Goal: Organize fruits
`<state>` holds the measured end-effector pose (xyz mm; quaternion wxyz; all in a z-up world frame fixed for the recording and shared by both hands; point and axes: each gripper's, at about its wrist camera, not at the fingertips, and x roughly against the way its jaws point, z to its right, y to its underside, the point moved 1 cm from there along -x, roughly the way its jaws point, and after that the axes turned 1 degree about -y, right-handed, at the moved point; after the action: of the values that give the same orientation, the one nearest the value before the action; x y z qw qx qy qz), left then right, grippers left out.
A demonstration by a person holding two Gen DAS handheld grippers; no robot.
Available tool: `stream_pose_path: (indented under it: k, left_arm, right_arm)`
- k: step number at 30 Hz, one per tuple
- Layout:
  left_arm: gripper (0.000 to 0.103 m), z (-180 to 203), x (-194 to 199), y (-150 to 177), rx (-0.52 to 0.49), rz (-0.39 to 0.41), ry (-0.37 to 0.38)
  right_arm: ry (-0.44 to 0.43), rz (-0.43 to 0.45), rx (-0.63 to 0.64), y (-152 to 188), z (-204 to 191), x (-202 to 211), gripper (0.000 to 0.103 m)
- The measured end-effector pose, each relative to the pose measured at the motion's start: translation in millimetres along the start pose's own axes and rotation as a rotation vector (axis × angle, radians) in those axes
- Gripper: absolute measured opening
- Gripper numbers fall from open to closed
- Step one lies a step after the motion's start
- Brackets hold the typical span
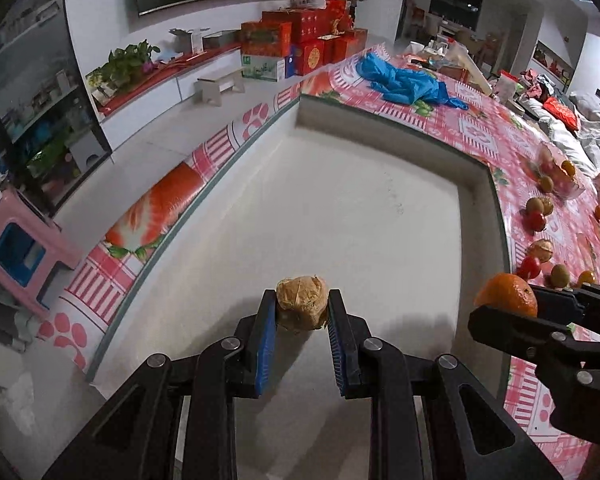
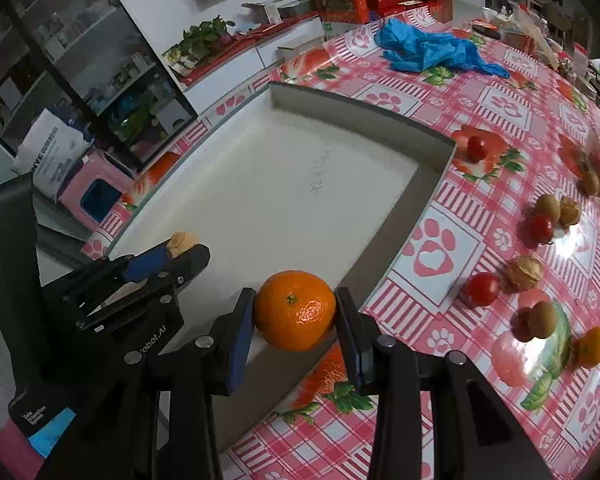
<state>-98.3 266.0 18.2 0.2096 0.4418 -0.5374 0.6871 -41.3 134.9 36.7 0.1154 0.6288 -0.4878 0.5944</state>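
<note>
The left tool (image 1: 302, 312) is nearly closed, its blue pads pinching a papery husk fruit (image 1: 301, 305) at the tips; it hangs over the near part of the white tray (image 1: 380, 216), the fruit seemingly clear of the tray floor. The right tool (image 2: 295, 312) stands a little wider, clamped on an orange (image 2: 295, 310) across its middle; that fruit sits above the tray's near right wall, about at the rim, not yet plainly inside.

The tray is bare; both fruits look to be the first going in, so the step in hand is carrying to the tray, early in the task. On the worktop (image 2: 500, 104), right of the tray, lie the rest: small red fruits (image 2: 481, 289), more husk fruits (image 2: 524, 273), brown ones (image 2: 542, 319), a small orange one (image 2: 592, 346); blue gloves (image 2: 432, 51) lie beyond.

Next, I judge, each tool should lower close to the tray floor before releasing, since round fruit rolls; the two should be set apart, by kind, leaving room for the others.
</note>
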Motion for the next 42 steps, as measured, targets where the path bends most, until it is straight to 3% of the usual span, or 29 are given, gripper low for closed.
stream_pose_path:
  k: [7,10,11,12,13,14,16,22,29,31,38,42]
  left_arm:
    - [0.026,1.6,-3.5,3.0,-0.005,-0.008,-0.010]
    - [0.030,3.9,-6.0,3.8,-0.011,-0.019,-0.013]
    - [0.038,3.6,-5.7,4.3,-0.008,-0.018,-0.018]
    - [0.067,1.3,-4.8,4.5,0.004,-0.016,-0.032]
    - [0.081,-2.1,-3.9,4.2,0.018,-0.008,-0.060]
    - [0.084,-5.5,-1.2,4.3,0.036,0.013,-0.084]
    - [0.084,-9.9,3.5,3.6,0.057,0.025,-0.055]
    - [0.084,6.4,14.5,0.7,0.011,0.022,-0.040]
    - [0.084,57.3,48.7,-13.6,-0.092,0.080,0.062]
    - [0.084,78.8,60.1,-17.3,-0.128,0.094,0.115]
    - [0.084,151.5,83.1,-14.1,-0.273,0.104,0.244]
    - [0.084,186.5,80.1,-2.1,-0.326,0.088,0.271]
  right_arm:
    - [-0.009,-0.021,0.016,0.3,-5.4,-10.3,0.044]
    - [-0.023,-0.020,0.022,0.4,-6.8,-9.4,0.051]
    - [-0.018,-0.013,0.023,0.3,-6.6,-7.4,0.054]
    - [-0.017,-0.001,0.020,-0.2,-4.9,-3.8,0.055]
    - [-0.025,0.009,0.015,-0.9,-2.7,-0.6,0.064]
    - [-0.036,0.017,0.010,-1.5,-1.2,2.0,0.077]
    - [-0.031,0.039,-0.007,-2.4,2.2,10.2,0.087]
    - [-0.025,0.068,-0.094,0.3,29.4,32.0,0.090]
    - [0.035,0.162,-0.250,9.5,98.1,76.7,0.090]
    - [0.080,0.198,-0.307,14.3,124.6,93.8,0.090]
    - [0.390,0.237,-0.525,48.8,236.7,128.0,0.091]
    - [0.449,0.197,-0.622,79.2,279.6,115.7,0.091]
